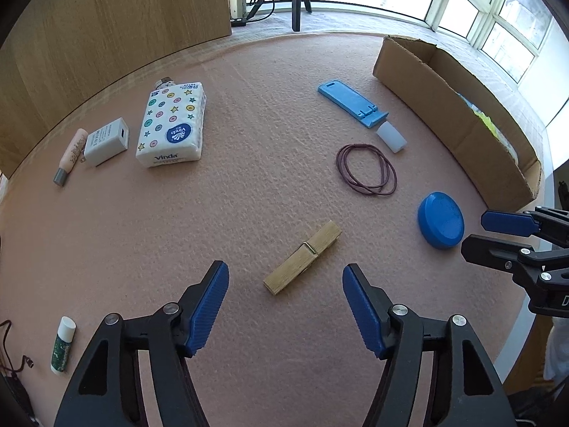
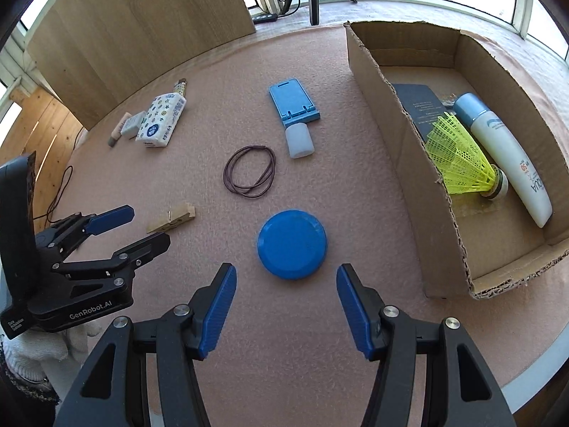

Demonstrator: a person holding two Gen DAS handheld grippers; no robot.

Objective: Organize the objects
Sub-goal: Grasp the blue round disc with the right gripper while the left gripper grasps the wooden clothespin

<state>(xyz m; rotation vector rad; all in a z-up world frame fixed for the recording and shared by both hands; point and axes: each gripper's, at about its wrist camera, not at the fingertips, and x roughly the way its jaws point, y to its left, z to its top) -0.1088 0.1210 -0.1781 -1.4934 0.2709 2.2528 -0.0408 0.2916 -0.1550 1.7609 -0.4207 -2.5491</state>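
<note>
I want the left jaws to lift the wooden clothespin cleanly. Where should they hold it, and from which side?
Grip the wooden clothespin across its narrow width, near the metal spring at the middle, coming from above. It lies flat and diagonal on the pink mat, so the left gripper, open just short of it, probably needs rolling to square up.
</note>
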